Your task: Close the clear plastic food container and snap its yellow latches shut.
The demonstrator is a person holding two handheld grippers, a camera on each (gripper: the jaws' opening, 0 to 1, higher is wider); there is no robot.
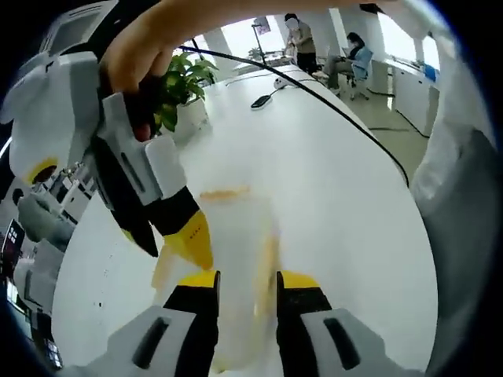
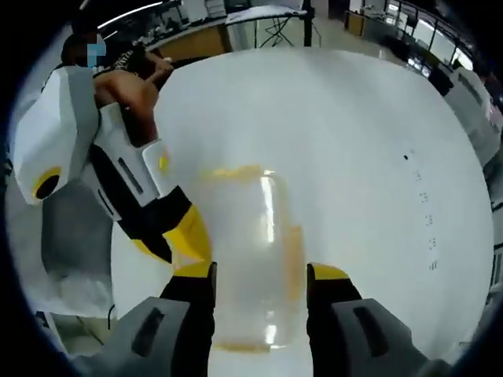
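The left gripper (image 1: 245, 287) has its jaws pressed on the sides of the clear container (image 1: 240, 267), which stands on the white table (image 1: 338, 204) straight ahead. In the right gripper view the right gripper (image 2: 259, 284) brackets the same container (image 2: 247, 259); whether its jaws touch it I cannot tell. The lid looks seated. The yellow latches (image 2: 292, 259) show as blurred strips, so snapping probably remains

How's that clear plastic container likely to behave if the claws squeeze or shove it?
The clear container looks thin-walled and empty, so probably light and slightly flexible. Its smooth sides on the glossy white table suggest it may slide. Standing tall between the claw tips, it might tip.
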